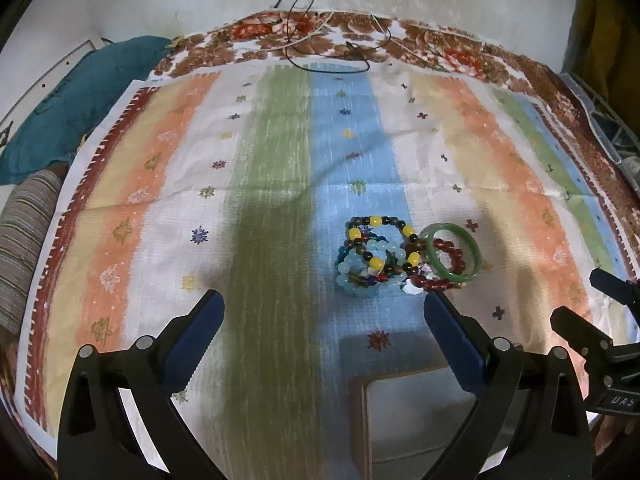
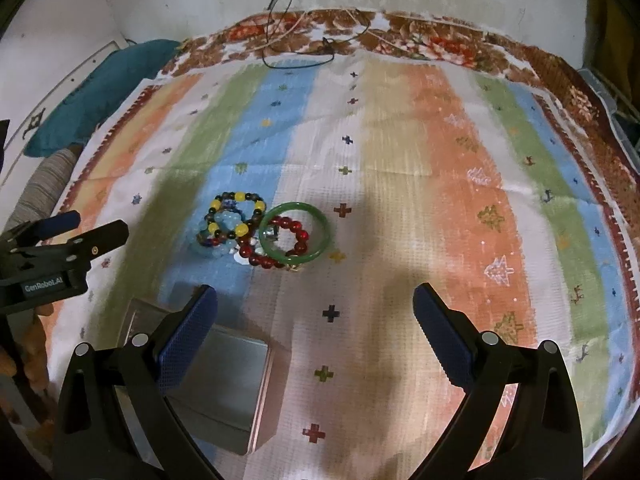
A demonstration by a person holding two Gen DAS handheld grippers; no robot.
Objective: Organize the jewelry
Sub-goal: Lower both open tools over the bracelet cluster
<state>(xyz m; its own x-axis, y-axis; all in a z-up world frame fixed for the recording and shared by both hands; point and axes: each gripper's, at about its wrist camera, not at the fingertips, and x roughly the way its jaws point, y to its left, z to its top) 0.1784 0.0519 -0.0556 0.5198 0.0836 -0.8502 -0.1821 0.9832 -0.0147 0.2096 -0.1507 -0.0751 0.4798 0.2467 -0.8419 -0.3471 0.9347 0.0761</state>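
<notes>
Nearest the lens in both wrist views: black gripper arms with blue ribbed pads. Left gripper (image 1: 324, 312) has its fingers spread wide, nothing between them. Right gripper (image 2: 315, 306) likewise spread wide and empty; both hover over the striped pastel cloth (image 1: 280, 152) with small cross and tree motifs.

Shallow square box with a pale interior and pinkish-brown rim (image 2: 262, 396) sits at near edge of cloth. In the left view it is cut off by the frame bottom and partly covered by the right-hand finger; in the right view the left-hand finger hides its near corner. Contents not visible.

Jewelry lies in one tangled pile mid-cloth, just beyond the box:
- green smooth bangle (image 2: 320, 222), lying over the dark red glossy bead bracelet (image 2: 298, 236)
- yellow-and-dark mixed bead bracelet (image 1: 408, 230)
- pale blue bead bracelet (image 1: 348, 268)
- small white or silvery pieces under the pile, too blurred to identify.

Writing: "GenRobot.AI" on the left gripper body seen from the right view; "UAS" fragment, cut off, on the right gripper in the left view.

Thin black cord (image 1: 304, 20) trails at the far edge of the cloth.
</notes>
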